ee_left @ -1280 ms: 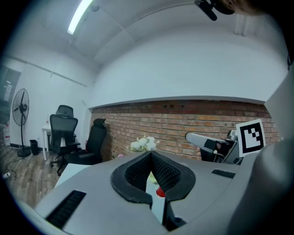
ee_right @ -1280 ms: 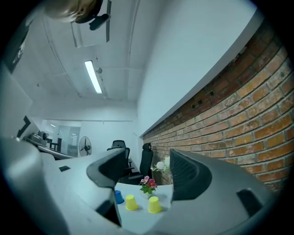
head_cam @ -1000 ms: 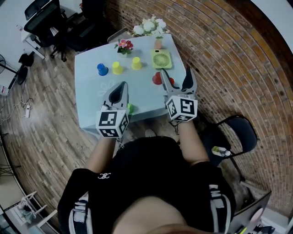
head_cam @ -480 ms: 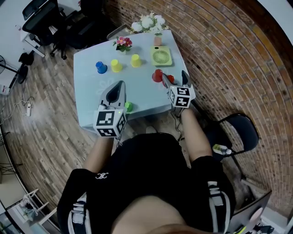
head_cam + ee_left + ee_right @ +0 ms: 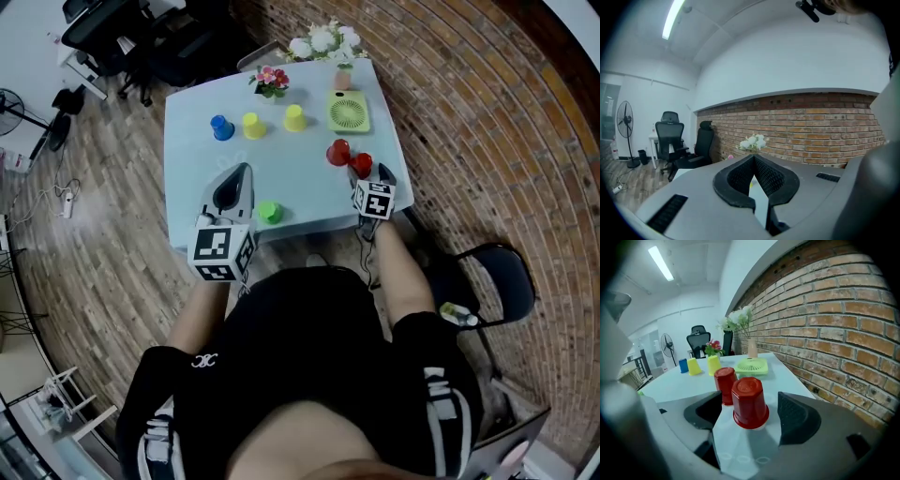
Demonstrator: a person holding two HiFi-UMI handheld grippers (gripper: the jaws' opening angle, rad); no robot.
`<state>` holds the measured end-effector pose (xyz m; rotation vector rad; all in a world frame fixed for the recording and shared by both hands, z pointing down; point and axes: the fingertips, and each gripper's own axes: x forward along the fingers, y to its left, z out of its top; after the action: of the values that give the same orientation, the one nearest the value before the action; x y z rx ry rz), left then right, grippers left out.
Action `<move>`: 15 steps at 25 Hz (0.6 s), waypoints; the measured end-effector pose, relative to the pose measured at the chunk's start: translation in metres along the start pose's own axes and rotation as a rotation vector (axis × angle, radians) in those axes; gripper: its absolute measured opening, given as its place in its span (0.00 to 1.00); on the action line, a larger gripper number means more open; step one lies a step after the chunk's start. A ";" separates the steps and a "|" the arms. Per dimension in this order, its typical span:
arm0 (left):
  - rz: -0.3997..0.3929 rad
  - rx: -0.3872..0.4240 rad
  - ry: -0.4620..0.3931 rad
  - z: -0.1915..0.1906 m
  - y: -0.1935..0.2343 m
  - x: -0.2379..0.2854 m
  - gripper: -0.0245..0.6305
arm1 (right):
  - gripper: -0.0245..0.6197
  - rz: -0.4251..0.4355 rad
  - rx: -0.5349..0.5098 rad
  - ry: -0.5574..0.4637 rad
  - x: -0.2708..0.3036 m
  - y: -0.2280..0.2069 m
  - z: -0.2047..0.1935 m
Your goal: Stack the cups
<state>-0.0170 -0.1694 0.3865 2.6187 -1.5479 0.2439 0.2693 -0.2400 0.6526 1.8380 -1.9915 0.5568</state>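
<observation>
Two red cups stand upside down near the table's right edge, one [image 5: 361, 165] close to me and the other [image 5: 338, 152] just behind it. In the right gripper view the nearer red cup [image 5: 750, 401] stands between the jaws of my right gripper [image 5: 752, 414], which have just been closing; the pads sit apart from its sides. A green cup [image 5: 270, 212] stands by the front edge, just right of my left gripper [image 5: 242, 172], whose tips meet on nothing. A blue cup [image 5: 222, 127] and two yellow cups [image 5: 251, 125] [image 5: 293, 117] stand in a row farther back.
A green fan [image 5: 348, 112], a pink vase with white flowers [image 5: 328, 42] and a small pot of pink flowers [image 5: 272, 80] line the back of the light blue table [image 5: 197, 164]. A brick wall runs along the right; office chairs stand beyond the table.
My right gripper has dropped from above the table down to the red cups, its jaws now on either side of the nearer one. My left gripper has hardly moved.
</observation>
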 end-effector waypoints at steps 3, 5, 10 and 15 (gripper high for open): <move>0.014 0.003 0.002 -0.001 0.003 -0.002 0.04 | 0.55 -0.017 -0.011 0.023 0.008 -0.004 -0.009; 0.022 0.003 0.009 -0.003 0.006 -0.004 0.04 | 0.52 -0.023 -0.010 0.029 0.011 -0.006 -0.010; 0.041 -0.008 0.014 -0.006 0.011 -0.006 0.04 | 0.40 -0.029 -0.021 0.026 0.013 -0.004 -0.005; 0.050 -0.018 0.005 -0.006 0.014 -0.007 0.04 | 0.40 -0.028 -0.030 -0.032 0.006 -0.002 0.016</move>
<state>-0.0334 -0.1697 0.3907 2.5662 -1.6071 0.2390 0.2707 -0.2532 0.6421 1.8648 -1.9807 0.4898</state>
